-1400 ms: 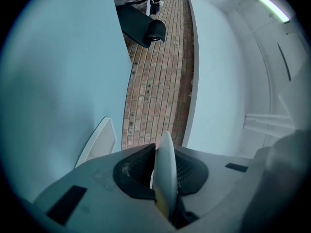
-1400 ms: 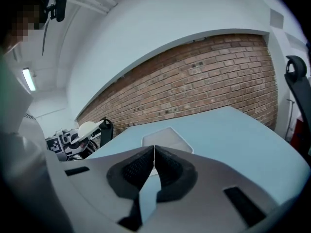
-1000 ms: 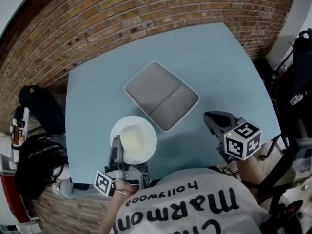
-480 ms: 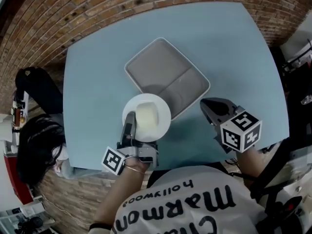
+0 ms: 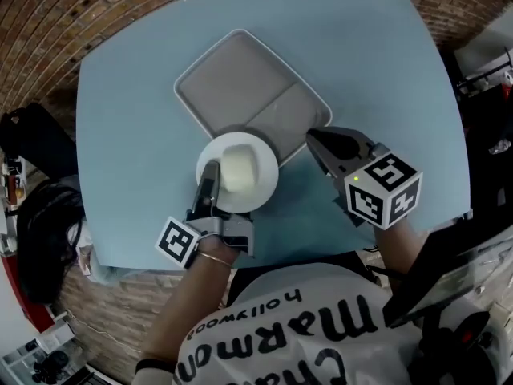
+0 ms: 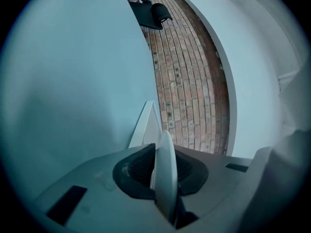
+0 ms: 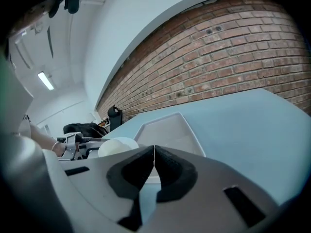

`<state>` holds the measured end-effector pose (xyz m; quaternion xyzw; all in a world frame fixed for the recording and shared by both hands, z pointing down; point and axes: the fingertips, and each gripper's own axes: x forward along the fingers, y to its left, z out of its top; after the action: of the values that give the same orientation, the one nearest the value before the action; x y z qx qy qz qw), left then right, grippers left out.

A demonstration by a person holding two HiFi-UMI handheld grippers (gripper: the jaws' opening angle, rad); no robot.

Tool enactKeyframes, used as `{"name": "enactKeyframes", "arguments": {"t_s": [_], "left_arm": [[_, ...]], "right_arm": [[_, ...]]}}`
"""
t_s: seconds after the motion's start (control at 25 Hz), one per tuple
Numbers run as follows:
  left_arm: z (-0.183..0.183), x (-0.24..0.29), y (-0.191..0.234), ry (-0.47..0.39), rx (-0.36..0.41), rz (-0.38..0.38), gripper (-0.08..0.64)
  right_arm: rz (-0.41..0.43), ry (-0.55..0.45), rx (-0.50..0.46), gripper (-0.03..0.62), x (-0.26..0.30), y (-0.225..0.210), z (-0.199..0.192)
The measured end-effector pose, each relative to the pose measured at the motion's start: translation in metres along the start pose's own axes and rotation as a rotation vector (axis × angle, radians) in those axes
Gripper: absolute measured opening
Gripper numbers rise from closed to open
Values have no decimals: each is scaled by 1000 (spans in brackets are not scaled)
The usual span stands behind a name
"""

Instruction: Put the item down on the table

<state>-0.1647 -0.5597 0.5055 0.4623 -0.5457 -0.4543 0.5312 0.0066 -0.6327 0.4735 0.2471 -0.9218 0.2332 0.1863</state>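
Observation:
A round white plate [image 5: 255, 189] carries a pale, rounded white item [image 5: 236, 168]. It hangs a little above the blue table [image 5: 128, 135], over the near corner of a grey two-part tray [image 5: 232, 83], on which it casts a shadow. My left gripper [image 5: 210, 176] is shut on the plate's near-left rim. In the left gripper view the plate [image 6: 165, 171] stands edge-on between the jaws of that gripper [image 6: 163, 176], with the tray's corner [image 6: 147, 125] beyond. My right gripper [image 5: 325, 147] hovers right of the plate, shut and empty. The right gripper view shows its own gripper [image 7: 154, 160] closed, with the plate [image 7: 118, 146] and tray [image 7: 170, 129] ahead.
Both grippers hover over the table's near edge [image 5: 160, 265], which runs just below them. A black bag [image 5: 32, 143] sits on the brick floor [image 5: 96, 6] to the table's left. Dark equipment [image 5: 493, 79] stands off the right side.
My left gripper has carried the plate from the table's near-left area forward to the tray's near corner. The right gripper has drawn closer to the tray.

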Motion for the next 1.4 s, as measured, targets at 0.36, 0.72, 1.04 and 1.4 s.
{"name": "enactKeyframes", "arguments": {"t_s": [0.36, 0.72, 1.04, 1.4], "left_arm": [[6, -2, 27, 11, 75, 203, 32], [-1, 4, 28, 22, 114, 231, 32], [10, 5, 28, 82, 440, 335, 32], [17, 14, 20, 114, 722, 317, 34]], "right_arm": [[24, 8, 13, 11, 14, 6, 0], [7, 14, 26, 11, 13, 2, -7], [18, 24, 21, 11, 23, 7, -9], [29, 18, 16, 11, 25, 7, -10]]}}
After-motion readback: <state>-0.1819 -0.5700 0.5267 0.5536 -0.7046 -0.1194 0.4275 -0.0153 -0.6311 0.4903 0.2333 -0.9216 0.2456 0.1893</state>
